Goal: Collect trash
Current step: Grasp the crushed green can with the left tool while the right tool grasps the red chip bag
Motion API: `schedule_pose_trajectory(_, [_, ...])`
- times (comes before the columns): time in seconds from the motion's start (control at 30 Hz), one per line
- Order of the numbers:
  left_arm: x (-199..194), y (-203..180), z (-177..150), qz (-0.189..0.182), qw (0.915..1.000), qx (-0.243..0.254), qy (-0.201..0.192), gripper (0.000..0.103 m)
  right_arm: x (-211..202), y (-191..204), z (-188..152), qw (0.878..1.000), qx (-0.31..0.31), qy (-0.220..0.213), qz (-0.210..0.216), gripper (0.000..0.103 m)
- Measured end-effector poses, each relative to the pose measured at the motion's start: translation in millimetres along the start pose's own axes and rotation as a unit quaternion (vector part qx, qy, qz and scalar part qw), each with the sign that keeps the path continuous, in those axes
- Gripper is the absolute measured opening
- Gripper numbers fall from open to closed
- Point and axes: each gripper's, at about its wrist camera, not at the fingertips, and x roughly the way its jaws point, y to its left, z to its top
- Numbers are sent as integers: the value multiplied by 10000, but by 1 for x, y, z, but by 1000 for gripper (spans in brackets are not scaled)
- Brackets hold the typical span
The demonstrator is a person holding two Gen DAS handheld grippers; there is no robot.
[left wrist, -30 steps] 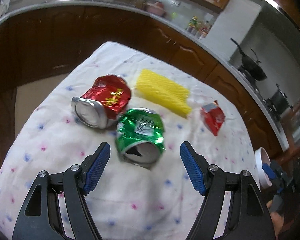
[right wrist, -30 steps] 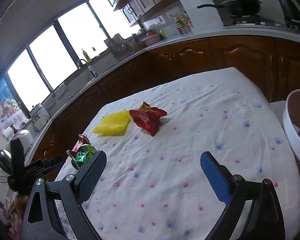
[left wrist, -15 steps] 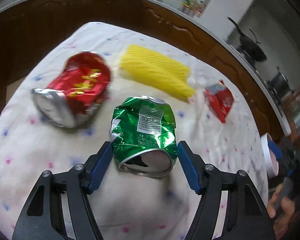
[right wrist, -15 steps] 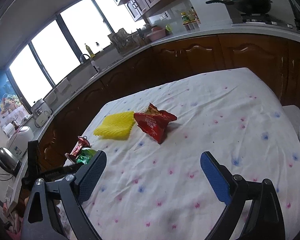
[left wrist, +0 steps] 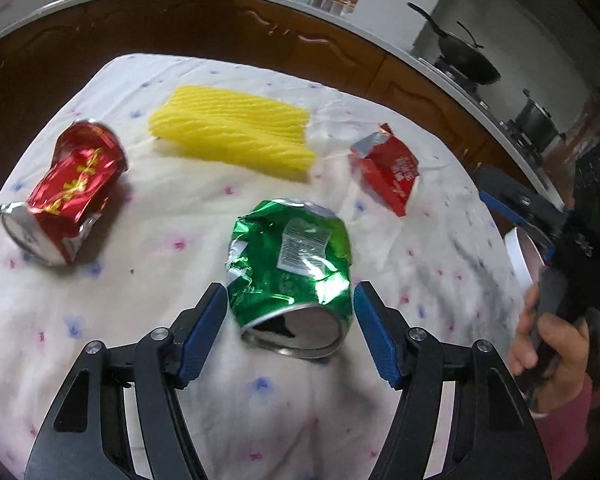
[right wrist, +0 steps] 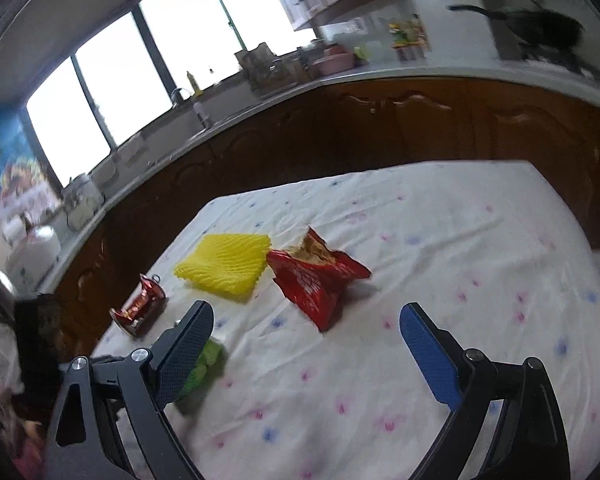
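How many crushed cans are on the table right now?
2. The green can lies between the left gripper fingers; the red can lies at the tablecloth edge, beside the yellow foam net.

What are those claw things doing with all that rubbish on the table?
A person is tidying up trash with a grabber in each hand. The left gripper has its jaws on either side of the crushed green can, seemingly about to grab it. The right gripper is open and empty, pointing toward the red snack wrapper. The red can and yellow foam net lie on the tablecloth.
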Motion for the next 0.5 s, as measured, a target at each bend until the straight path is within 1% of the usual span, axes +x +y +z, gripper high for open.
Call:
schedule_pose_trajectory(0.03, [0, 1, 0, 8, 10000, -16, 7, 67, 6, 3, 2, 9999, -141, 26, -18, 91])
schedule_pose_trajectory(0.1, [1, 1, -2, 84, 10000, -11, -24, 73, 18, 10, 7, 9992, -398, 98, -24, 78])
schedule_pose_trajectory(0.2, [5, 3, -3, 69, 10000, -55, 2, 74, 39, 22, 14, 9969, -754, 200, -41, 67])
schedule_pose_trajectory(0.23, [6, 4, -2, 49, 10000, -80, 3, 74, 45, 25, 15, 9961, -842, 232, -113, 66])
schedule_pose_trajectory(0.27, [7, 5, -2, 29, 9999, -110, 8, 73, 53, 27, 16, 9948, -951, 277, -220, 61])
schedule_pose_trajectory(0.3, [9, 5, -2, 1, 9999, -133, 15, 71, 60, 28, 16, 9934, -1053, 350, -300, 49])
schedule_pose_trajectory(0.33, [9, 6, -2, -53, 9999, -154, -7, 65, 66, 27, 15, 9923, -1110, 429, -354, 39])
schedule_pose_trajectory(0.37, [10, 6, -2, -67, 9999, -159, -11, 63, 72, 26, 13, 9910, -1153, 507, -447, 15])
schedule_pose_trajectory(0.4, [9, 5, -2, -57, 9999, -156, -46, 63, 73, 24, 12, 9905, -1166, 498, -537, 9])
schedule_pose_trajectory(0.43, [7, 4, -2, -46, 9999, -129, -104, 62, 71, 22, 12, 9911, -1128, 468, -531, 9])
schedule_pose_trajectory(0.5, [6, 1, -2, -49, 9998, -74, -167, 62, 61, 17, 11, 9936, -962, 430, -411, 5])
